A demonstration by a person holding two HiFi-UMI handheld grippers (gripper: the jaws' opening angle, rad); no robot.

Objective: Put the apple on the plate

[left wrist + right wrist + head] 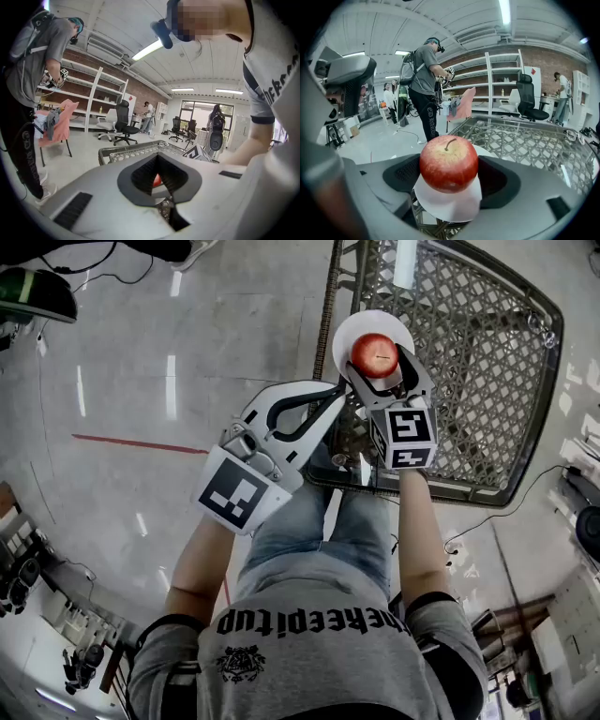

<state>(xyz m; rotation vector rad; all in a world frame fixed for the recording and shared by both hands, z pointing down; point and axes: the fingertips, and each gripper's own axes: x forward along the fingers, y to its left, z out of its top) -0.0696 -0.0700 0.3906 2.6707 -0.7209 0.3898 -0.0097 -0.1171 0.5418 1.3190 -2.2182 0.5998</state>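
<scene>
So right now my right gripper is clamped on the apple, right over the white plate near the left edge of the mesh table, left gripper closed on nothing, so next I'd guess: lower gently, let go.

I see a bright room. Long ceiling lights shine down and leave white streaks on the floor. Both gripper views bend at the edges, with black corners. The apple looks sharp to me.
</scene>
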